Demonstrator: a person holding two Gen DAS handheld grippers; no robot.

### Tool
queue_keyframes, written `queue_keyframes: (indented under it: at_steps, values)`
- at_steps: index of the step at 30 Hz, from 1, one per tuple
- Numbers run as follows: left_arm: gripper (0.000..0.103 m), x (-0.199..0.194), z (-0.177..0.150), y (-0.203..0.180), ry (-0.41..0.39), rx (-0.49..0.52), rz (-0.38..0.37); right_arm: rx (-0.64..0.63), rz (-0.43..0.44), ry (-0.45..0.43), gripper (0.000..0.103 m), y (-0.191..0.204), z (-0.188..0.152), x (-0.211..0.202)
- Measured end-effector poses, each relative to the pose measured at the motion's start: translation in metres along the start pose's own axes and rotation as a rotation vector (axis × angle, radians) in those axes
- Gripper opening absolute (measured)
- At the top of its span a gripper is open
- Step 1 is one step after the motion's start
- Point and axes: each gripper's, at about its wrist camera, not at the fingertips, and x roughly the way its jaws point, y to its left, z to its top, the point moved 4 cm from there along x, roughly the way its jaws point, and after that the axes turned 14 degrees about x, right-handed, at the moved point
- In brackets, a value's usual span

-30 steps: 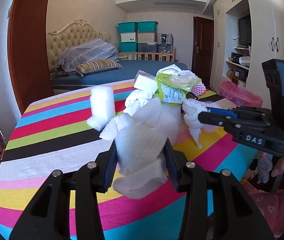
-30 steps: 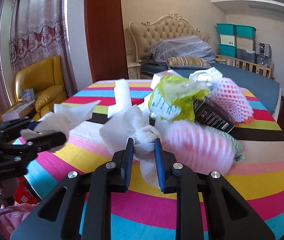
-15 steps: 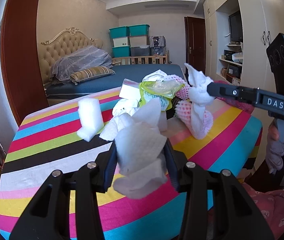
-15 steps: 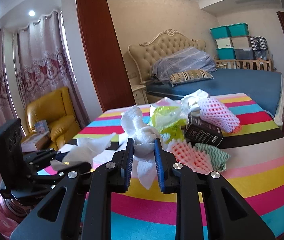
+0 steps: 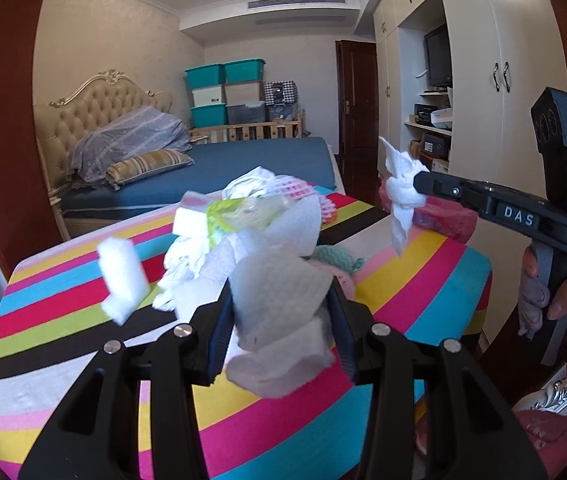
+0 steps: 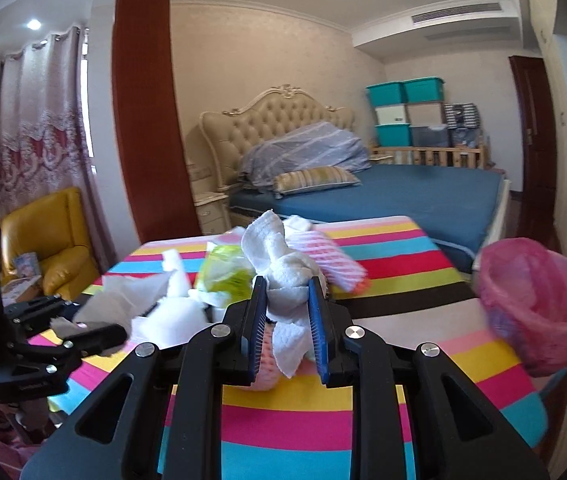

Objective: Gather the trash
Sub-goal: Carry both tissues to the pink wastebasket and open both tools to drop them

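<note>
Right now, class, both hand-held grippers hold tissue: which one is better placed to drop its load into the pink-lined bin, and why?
Right. The right hand-held gripper, shut on a crumpled tissue, probably has the shorter path: the pink-lined bin sits at the table's right edge, while the left hand-held gripper is further left.

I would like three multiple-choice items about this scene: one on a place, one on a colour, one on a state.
1. Where does the bin stand in the right wrist view?
A. right of the table
B. on the bed
C. beside the yellow armchair

2. What colour is the bin's liner?
A. blue
B. pink
C. black

3. What does the right gripper do?
A. stands open and empty
B. grips a box
C. grips a tissue

Answers: 1 A, it stands past the striped table's right edge. 2 B, pink plastic lines it. 3 C, a white tissue is pinched between the pads.
</note>
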Motion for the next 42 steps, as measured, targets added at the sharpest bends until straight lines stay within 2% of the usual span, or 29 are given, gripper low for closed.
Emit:
queue_keyframes:
  at_steps: [10, 15, 20, 24, 28, 33, 35, 36, 38, 39, 40, 42]
  values:
    - [0.043, 0.055, 0.055, -0.046, -0.059, 0.012, -0.123, 0.020, -0.218, -0.062, 0.022, -0.082, 0.007, -0.030]
    - [0.043, 0.102, 0.099, -0.080, -0.082, 0.016, -0.223, 0.046, -0.299, -0.095, 0.022, -0.123, 0.017, -0.038]
    - [0.043, 0.156, 0.151, -0.115, -0.072, 0.029, -0.281, 0.081, -0.378, -0.109, 0.022, -0.181, 0.036, -0.035]
    - [0.043, 0.202, 0.190, -0.141, -0.068, 0.020, -0.323, 0.129, -0.388, -0.103, 0.022, -0.225, 0.050, -0.028]
    - [0.043, 0.252, 0.220, -0.169, -0.030, 0.030, -0.319, 0.175, -0.393, -0.105, 0.022, -0.265, 0.066, -0.018]
    - [0.046, 0.308, 0.240, -0.194, 0.030, 0.003, -0.357, 0.197, -0.375, -0.097, 0.023, -0.296, 0.075, -0.004]
    - [0.046, 0.325, 0.242, -0.200, 0.052, -0.004, -0.376, 0.208, -0.349, -0.086, 0.028, -0.308, 0.077, 0.002]
    - [0.051, 0.333, 0.243, -0.204, 0.061, -0.001, -0.376, 0.210, -0.350, -0.085, 0.031, -0.312, 0.077, 0.004]
    - [0.065, 0.342, 0.243, -0.206, 0.055, 0.007, -0.350, 0.226, -0.373, -0.094, 0.054, -0.321, 0.075, 0.003]
    - [0.076, 0.343, 0.243, -0.205, 0.041, 0.005, -0.328, 0.236, -0.367, -0.103, 0.056, -0.321, 0.073, 0.000]
    - [0.082, 0.342, 0.240, -0.203, 0.030, -0.002, -0.307, 0.243, -0.356, -0.115, 0.057, -0.322, 0.070, -0.005]
    - [0.083, 0.342, 0.234, -0.198, 0.020, -0.017, -0.289, 0.234, -0.372, -0.118, 0.057, -0.322, 0.066, -0.010]
